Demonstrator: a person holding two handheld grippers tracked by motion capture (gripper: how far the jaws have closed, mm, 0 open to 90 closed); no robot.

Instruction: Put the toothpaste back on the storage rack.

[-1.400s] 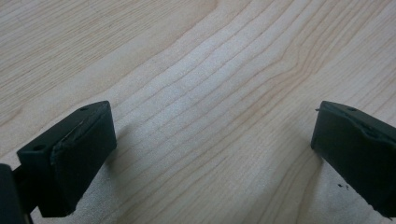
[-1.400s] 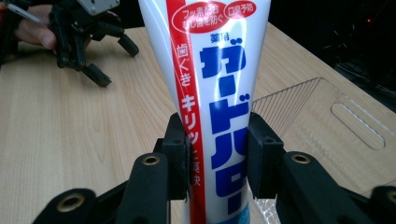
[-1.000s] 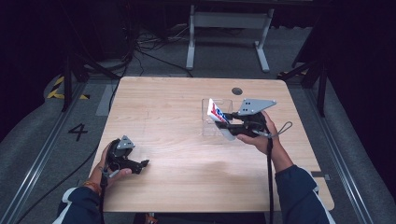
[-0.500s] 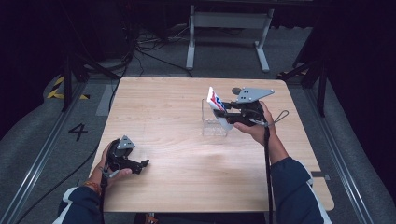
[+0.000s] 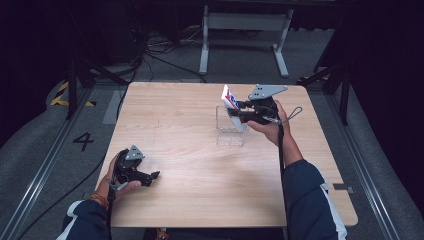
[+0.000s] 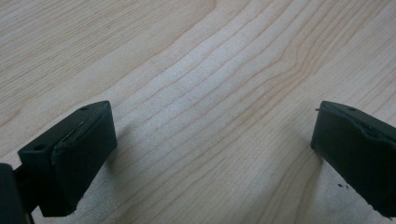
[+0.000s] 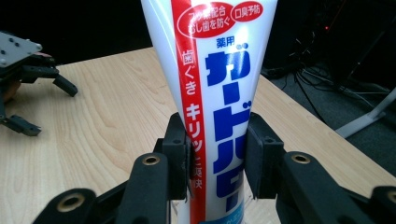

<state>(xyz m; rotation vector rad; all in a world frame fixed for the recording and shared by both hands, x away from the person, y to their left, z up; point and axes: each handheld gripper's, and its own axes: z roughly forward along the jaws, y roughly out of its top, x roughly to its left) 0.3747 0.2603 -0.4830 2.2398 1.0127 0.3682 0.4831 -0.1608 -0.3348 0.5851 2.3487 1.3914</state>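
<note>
A white toothpaste tube [image 5: 231,100] [image 7: 212,88] with a red stripe and blue print is clamped in my right gripper [image 5: 240,113] [image 7: 215,154], which is shut on it. The tube stands tilted, its lower end down inside a clear plastic box [image 5: 230,127] on the right half of the wooden table [image 5: 190,150]. My left gripper [image 5: 152,177] [image 6: 212,144] rests low near the table's front left, open, with bare wood between its jaws.
A metal stand [image 5: 243,30] and cables [image 5: 150,55] lie on the floor beyond the far edge. A floor rail [image 5: 45,165] with a "4" mark runs along the left. The left gripper [image 7: 28,79] appears far off in the right gripper view.
My right gripper carried the tube back and left, over the clear box, and lowered its end into it. The left gripper stayed still.
</note>
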